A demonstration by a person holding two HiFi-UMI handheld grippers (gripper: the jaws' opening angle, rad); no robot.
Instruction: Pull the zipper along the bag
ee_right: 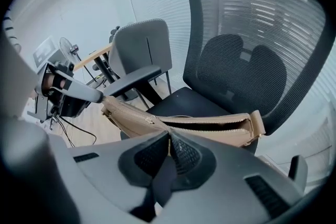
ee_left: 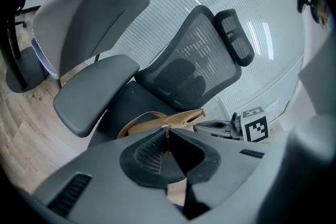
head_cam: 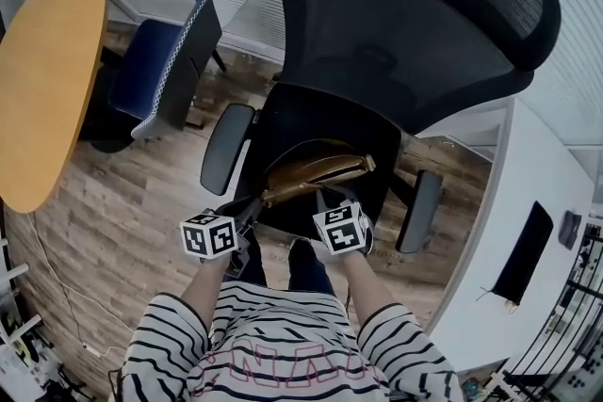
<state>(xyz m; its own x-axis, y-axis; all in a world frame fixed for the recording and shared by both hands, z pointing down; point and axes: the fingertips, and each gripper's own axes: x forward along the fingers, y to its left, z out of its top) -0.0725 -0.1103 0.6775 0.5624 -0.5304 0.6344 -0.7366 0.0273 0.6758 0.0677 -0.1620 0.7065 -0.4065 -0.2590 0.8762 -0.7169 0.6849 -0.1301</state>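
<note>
Tan and slim, the bag (head_cam: 316,170) lies across the seat of a black mesh office chair (head_cam: 405,33), lengthwise from left to right and just ahead of both tools. The left gripper (ee_left: 168,138) has its jaws pressed together on the bag's left end, with a thin tan edge pinched between the pads. The right gripper (ee_right: 169,136) meets the bag's top edge further along. Its jaws are closed on a pale sliver that looks like the zipper pull (ee_right: 157,124), just beside the metal slider (ee_right: 150,120). From the left end to the slider the teeth are joined — beyond it, the mouth gapes dark as far as the tab at the right end.

Both forearms come out of striped sleeves and run forward side by side over the person's knees, each gripper's marker cube facing up. Both tools slant down toward the seat — the right one more steeply. Near each other, their tips sit on the bag's left half.
</note>
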